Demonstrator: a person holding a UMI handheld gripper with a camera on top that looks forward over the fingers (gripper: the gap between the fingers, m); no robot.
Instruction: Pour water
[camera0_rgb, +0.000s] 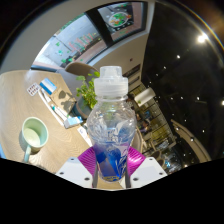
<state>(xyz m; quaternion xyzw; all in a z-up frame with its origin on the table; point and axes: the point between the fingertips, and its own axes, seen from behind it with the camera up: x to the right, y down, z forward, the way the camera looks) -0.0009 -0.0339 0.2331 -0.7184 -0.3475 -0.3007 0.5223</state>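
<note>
A clear plastic water bottle (110, 125) with a white cap and a blue label stands upright between my fingers, held off the table. My gripper (110, 162) is shut on the bottle, its purple pads (88, 159) pressing on the lower body from both sides. A pale green cup (35, 133) stands on the wooden table (25, 95) to the left of the bottle, a good way off.
A green plant (87, 93) stands behind the bottle. A small white-and-blue object (37, 88) lies on the table farther back. Windows and room furniture show beyond, and the view is tilted.
</note>
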